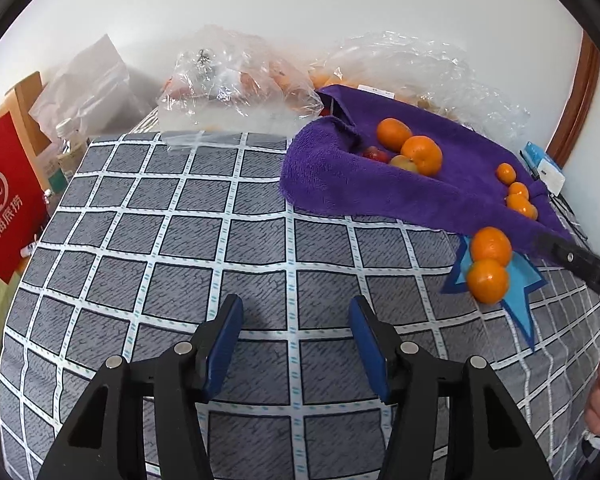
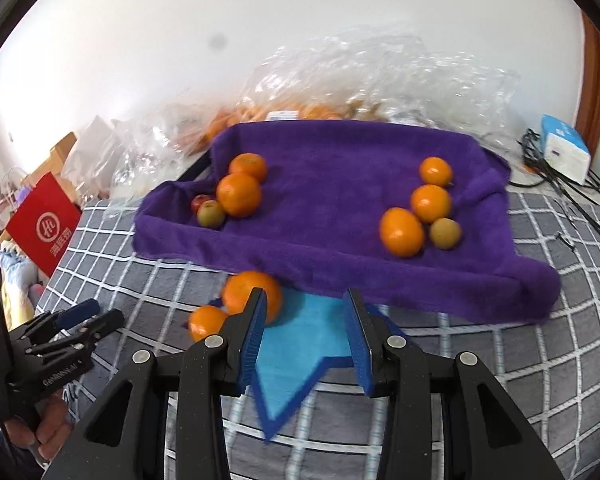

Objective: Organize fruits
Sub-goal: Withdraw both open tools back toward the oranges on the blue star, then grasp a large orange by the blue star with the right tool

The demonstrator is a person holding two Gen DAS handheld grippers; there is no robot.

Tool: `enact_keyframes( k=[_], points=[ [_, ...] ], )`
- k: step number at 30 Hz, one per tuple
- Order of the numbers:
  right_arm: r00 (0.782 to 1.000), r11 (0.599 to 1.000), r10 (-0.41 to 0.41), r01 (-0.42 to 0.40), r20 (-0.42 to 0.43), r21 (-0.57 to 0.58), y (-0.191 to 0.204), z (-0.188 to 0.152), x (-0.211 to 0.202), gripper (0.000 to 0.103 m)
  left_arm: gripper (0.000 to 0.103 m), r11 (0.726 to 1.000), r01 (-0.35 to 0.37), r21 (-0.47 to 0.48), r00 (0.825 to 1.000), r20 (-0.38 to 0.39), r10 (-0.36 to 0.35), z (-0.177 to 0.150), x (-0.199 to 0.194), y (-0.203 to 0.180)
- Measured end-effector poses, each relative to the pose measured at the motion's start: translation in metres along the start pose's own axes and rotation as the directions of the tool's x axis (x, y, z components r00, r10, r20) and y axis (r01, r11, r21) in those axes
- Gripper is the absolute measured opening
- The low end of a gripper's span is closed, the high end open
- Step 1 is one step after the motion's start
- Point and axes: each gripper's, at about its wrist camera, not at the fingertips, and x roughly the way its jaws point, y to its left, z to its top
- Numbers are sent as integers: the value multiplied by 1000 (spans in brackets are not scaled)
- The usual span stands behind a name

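A purple towel point(image 2: 332, 200) lies on the checked bed cover, also in the left wrist view point(image 1: 340, 184). On its left sit two oranges point(image 2: 239, 194), a green fruit point(image 2: 211, 213) and a small red one. On its right sit three oranges point(image 2: 402, 232) and a green fruit point(image 2: 445, 233). Two oranges point(image 2: 252, 294) point(image 1: 489, 264) rest on a blue star-shaped mat point(image 2: 300, 348) in front of the towel. My right gripper point(image 2: 306, 336) is open and empty just above the mat. My left gripper point(image 1: 296, 344) is open and empty over bare cover; it shows at the left point(image 2: 80, 320).
Clear plastic bags of fruit point(image 1: 236, 84) point(image 2: 380, 80) lie behind the towel. A red paper bag point(image 1: 4, 196) stands at the left edge with a bottle point(image 1: 68, 148) behind. A white and blue box point(image 2: 564, 152) and black cables point(image 2: 572, 188) lie at the right.
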Motion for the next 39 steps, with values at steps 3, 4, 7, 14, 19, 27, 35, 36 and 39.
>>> enact_keyframes(
  k=[3, 4, 7, 14, 19, 27, 35, 36, 39],
  points=[
    [1000, 1000, 19, -19, -17, -10, 12, 5, 7, 40, 54, 1000, -21, 11, 1000, -2, 21, 0, 1, -2],
    [999, 1000, 26, -26, -28, -14, 16, 8, 11, 40, 55, 1000, -24, 15, 1000, -5, 24, 0, 2, -3],
    [998, 999, 28, -29, -49, -15, 23, 14, 20, 40, 62, 999, -17, 27, 1000, -10, 18, -1, 3, -4],
    [993, 999, 21, -24, -116, -24, 32, 17, 45, 40, 62, 998, 47, -43, 999, 10, -47, -2, -3, 10],
    [987, 1000, 2, -6, -159, -26, 35, 16, 61, 42, 63, 996, 65, -62, 998, 15, -64, -3, -4, 13],
    [995, 1000, 13, -13, -98, -1, 13, 13, 32, 40, 65, 995, 72, -65, 997, 14, -71, -3, -4, 12],
    [993, 995, -97, 94, -73, -36, -37, -14, -3, 40, 71, 996, 76, -55, 997, 8, -76, -2, -4, 9],
    [991, 995, -101, 99, -83, -30, -44, -18, -2, 40, 71, 996, 77, -51, 997, 6, -77, -2, -4, 8],
    [990, 995, -96, 96, -101, -3, -58, -28, 1, 41, 76, 997, 68, -28, 998, -3, -68, -1, -3, 3]
  ],
)
